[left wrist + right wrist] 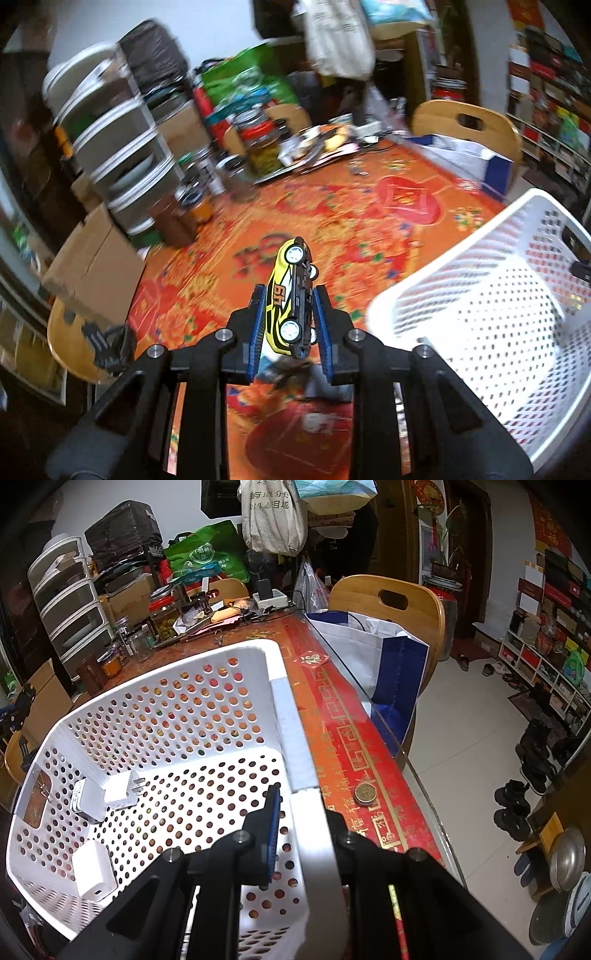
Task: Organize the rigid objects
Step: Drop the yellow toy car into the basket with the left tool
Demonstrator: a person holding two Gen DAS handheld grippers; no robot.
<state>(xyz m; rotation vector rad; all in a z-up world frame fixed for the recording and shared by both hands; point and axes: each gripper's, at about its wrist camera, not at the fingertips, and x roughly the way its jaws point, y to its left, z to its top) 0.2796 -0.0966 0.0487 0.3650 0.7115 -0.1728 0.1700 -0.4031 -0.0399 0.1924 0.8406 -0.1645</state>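
Observation:
My left gripper (pixel 290 306) is shut on a yellow and black toy car (pixel 291 295), held on its side above the red patterned tablecloth (pixel 332 221). The white perforated basket (pixel 480 314) stands to its right. In the right wrist view my right gripper (pixel 306 812) is shut on the basket's near right rim (pixel 301 768), one finger inside, one outside. Three white chargers lie in the basket: two (pixel 88 797) (pixel 122 788) at the left and one (pixel 94 875) nearer the front.
Jars (pixel 164 618), clutter and a power strip (pixel 271 598) crowd the table's far side. A coin (pixel 365 793) lies right of the basket. Wooden chairs (pixel 391 602), a blue and white bag (pixel 388 664), drawers (pixel 110 147) and boxes (pixel 92 266) surround the table.

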